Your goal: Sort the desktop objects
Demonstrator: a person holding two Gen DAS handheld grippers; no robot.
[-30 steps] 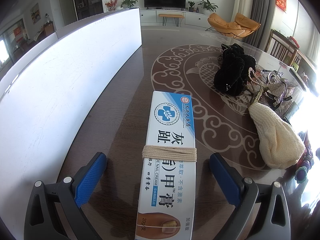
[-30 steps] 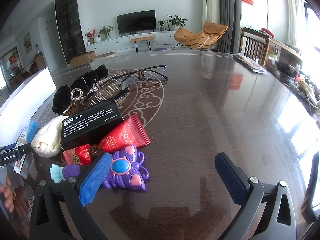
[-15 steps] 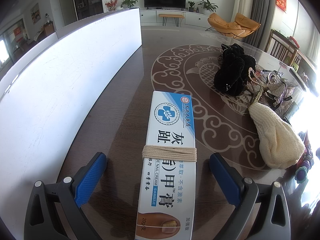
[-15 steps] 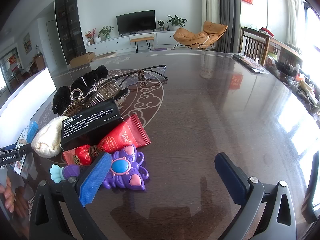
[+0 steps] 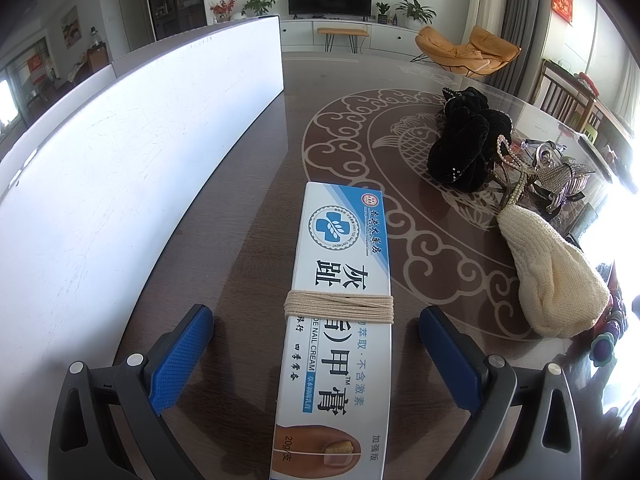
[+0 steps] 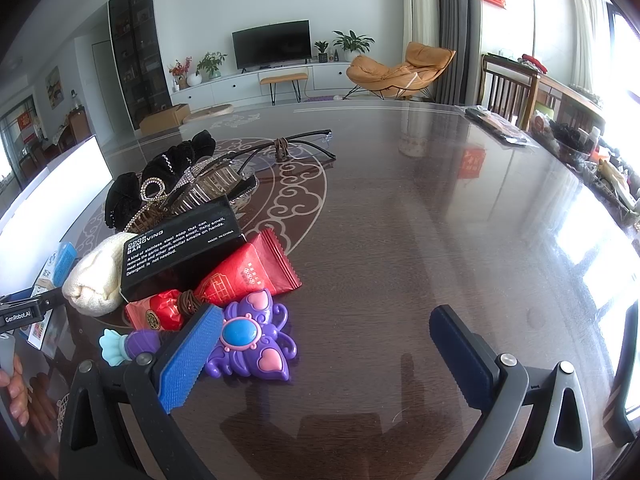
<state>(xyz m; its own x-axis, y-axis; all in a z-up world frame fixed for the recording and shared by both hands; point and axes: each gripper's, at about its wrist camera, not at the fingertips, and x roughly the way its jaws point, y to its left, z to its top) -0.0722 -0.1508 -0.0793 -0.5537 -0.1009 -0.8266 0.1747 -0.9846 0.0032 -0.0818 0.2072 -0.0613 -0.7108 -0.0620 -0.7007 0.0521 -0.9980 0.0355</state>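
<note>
My left gripper (image 5: 316, 354) is open, one finger on each side of a white and blue nail cream box (image 5: 340, 312) wound with beige string, lying flat on the dark table; the fingers do not touch it. My right gripper (image 6: 326, 354) is open and empty above the table, beside a pile: a purple butterfly toy (image 6: 248, 340), red packets (image 6: 248, 272), a black soap box (image 6: 180, 244), a cream knitted pouch (image 6: 98, 276), black scrunchies (image 6: 160, 176), a rhinestone hair clip (image 6: 208, 188) and glasses (image 6: 288, 148).
A long white box wall (image 5: 120, 160) runs along the left of the table. The pouch (image 5: 548, 276) and scrunchies (image 5: 464, 148) lie right of the cream box. Clutter (image 6: 592, 152) lines the table's far right edge. A chair (image 6: 508, 92) stands behind.
</note>
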